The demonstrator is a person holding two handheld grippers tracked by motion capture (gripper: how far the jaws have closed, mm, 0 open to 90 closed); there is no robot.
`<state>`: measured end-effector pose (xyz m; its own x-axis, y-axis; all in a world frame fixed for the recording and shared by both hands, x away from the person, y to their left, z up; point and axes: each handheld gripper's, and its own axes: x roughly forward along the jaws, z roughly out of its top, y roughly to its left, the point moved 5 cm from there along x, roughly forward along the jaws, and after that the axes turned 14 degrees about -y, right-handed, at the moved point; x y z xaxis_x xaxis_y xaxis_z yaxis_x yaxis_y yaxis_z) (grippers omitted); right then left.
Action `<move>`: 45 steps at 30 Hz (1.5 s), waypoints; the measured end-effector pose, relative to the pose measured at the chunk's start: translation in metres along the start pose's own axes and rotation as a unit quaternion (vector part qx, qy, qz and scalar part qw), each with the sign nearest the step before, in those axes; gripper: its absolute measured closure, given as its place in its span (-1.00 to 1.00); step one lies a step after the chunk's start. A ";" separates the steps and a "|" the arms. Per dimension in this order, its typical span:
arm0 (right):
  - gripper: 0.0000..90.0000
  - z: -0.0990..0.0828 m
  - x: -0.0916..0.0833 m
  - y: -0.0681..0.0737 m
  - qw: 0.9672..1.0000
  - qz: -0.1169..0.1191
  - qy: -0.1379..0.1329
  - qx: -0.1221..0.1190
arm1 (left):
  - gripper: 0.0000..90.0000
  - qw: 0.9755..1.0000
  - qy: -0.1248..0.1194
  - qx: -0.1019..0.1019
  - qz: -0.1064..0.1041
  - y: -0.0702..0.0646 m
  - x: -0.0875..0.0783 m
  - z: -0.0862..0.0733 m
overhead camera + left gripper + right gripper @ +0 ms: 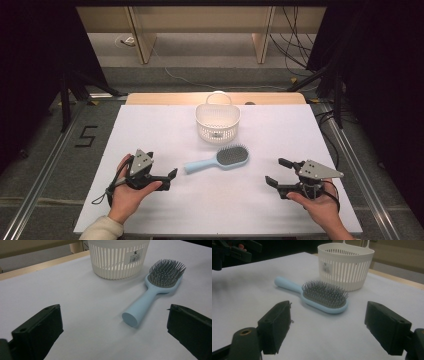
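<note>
A light blue hairbrush [220,160] [155,290] [324,296] lies bristles up in the middle of the white table, its handle pointing toward the left gripper. Just behind it stands an empty white slatted basket [217,122] [117,260] [345,265] with a handle loop. My left gripper [169,179] [114,308] rests open at the front left, with the handle's end a short way ahead of its jaws. At the front right my right gripper [275,171] [328,304] stands open and faces the brush head from a short distance. Nothing is between either pair of jaws.
The white table top [150,130] ends in a wooden strip [150,98] at the far side. Metal rails run along both sides on the floor, with a "5" mark [86,136] at the left. Cables [295,45] hang at the back right.
</note>
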<state>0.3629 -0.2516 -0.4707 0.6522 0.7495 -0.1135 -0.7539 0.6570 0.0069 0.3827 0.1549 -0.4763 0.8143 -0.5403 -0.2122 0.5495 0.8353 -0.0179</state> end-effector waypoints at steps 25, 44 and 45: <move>1.00 0.005 0.058 0.044 0.996 0.059 0.060 -0.024 | -1.00 1.000 0.006 0.011 -0.006 -0.001 0.003 -0.002; 1.00 0.009 0.190 0.096 0.984 0.089 0.152 -0.026 | -1.00 1.000 0.006 0.011 -0.008 -0.002 0.003 -0.003; 1.00 0.009 0.190 0.096 0.984 0.089 0.152 -0.026 | -1.00 1.000 0.006 0.011 -0.008 -0.002 0.003 -0.003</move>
<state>0.4148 -0.0455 -0.4823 0.4623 0.7881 -0.4064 -0.8619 0.5070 0.0028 0.3838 0.1518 -0.4801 0.8031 -0.5521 -0.2240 0.5665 0.8241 -0.0002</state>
